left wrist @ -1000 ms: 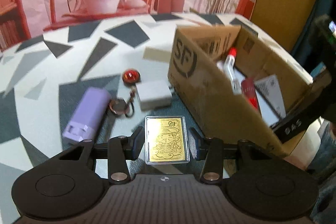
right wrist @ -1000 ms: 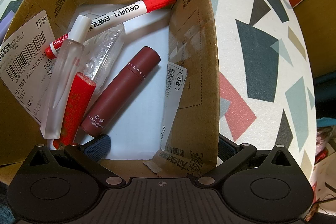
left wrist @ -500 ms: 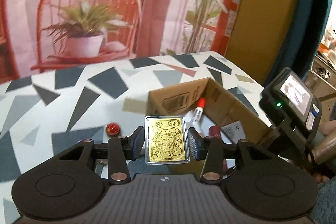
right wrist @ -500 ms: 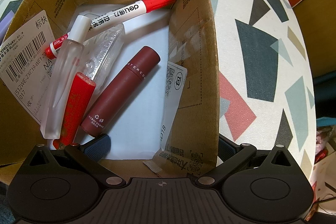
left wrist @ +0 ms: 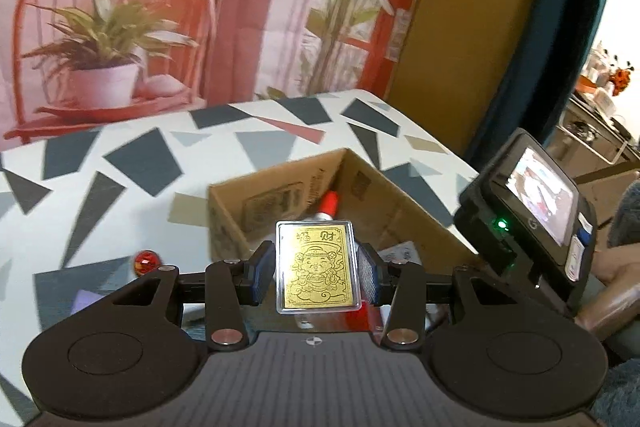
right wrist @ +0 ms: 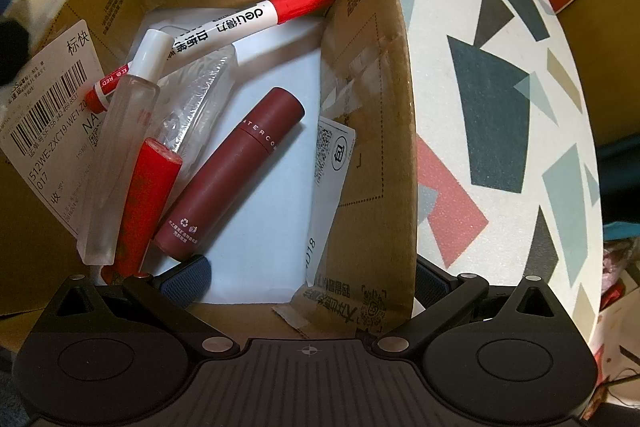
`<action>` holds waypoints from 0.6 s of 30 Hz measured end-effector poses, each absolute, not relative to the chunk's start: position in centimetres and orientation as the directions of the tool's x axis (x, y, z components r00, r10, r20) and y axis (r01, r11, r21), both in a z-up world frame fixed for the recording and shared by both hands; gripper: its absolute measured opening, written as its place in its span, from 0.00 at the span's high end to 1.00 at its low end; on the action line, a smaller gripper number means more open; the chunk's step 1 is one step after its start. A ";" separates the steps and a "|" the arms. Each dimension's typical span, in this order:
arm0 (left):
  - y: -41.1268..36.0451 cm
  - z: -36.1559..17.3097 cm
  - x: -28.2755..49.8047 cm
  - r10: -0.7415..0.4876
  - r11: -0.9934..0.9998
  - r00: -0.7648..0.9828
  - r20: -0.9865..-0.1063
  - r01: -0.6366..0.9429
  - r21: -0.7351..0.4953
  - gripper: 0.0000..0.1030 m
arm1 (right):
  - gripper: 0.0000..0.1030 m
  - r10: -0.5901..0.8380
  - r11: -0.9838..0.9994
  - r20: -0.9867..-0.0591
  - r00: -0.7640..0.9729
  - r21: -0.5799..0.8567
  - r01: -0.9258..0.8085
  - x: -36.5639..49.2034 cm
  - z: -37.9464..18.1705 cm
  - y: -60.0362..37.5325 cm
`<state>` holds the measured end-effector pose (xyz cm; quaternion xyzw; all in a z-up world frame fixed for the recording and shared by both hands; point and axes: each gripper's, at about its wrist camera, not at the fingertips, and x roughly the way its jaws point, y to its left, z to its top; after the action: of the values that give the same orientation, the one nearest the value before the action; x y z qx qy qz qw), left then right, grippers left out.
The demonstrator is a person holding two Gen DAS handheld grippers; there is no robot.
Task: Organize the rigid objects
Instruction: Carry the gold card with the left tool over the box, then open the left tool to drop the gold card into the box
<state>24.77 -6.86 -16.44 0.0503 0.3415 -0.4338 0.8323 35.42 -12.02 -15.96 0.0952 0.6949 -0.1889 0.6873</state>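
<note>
Patterned desk [left wrist: 120, 163], white with grey, dark and red shards; printed backdrop of chair and potted plant behind.

Item 1, nearest: my left hand-held gripper [left wrist: 316, 273], pads clamped on the long edges of a cased gold card [left wrist: 318, 267], held upright and face-on, carried above the box, apparently for dropping in.

Item 2: my right hand-held gripper [right wrist: 308, 281], pointing down, jaws spread wide across the cardboard box [right wrist: 368, 131] corner, one pad inside, one outside; whether it grips the wall or merely straddles it, I cannot tell. Probably steadies the box.

Item 3, box contents: maroon tube [right wrist: 230, 179], red tube [right wrist: 146, 207], clear bottle [right wrist: 124, 151], red marker [right wrist: 224, 31].

Item 4, loose on the desk: red bead [left wrist: 146, 261].
</note>
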 end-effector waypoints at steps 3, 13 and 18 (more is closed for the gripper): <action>-7.3 -16.9 24.8 -0.692 0.605 0.371 -0.619 0.766 -0.218 0.57 | 0.00 -0.128 0.910 -0.991 -0.038 -0.132 0.392 35.4 -16.0 -12.0; -8.0 -17.6 25.3 -0.702 0.587 0.333 -0.630 0.772 -0.245 0.79 | 0.00 -0.126 0.911 -0.991 -0.039 -0.131 0.392 35.4 -16.0 -12.1; -7.3 -17.1 25.1 -0.694 0.604 0.357 -0.624 0.761 -0.236 0.79 | 0.00 -0.127 0.911 -0.991 -0.039 -0.132 0.392 35.4 -16.0 -12.1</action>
<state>25.14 -7.32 -17.11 0.0473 0.3542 -0.4425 0.8225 35.44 -12.14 -16.02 0.0952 0.6955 -0.1886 0.6867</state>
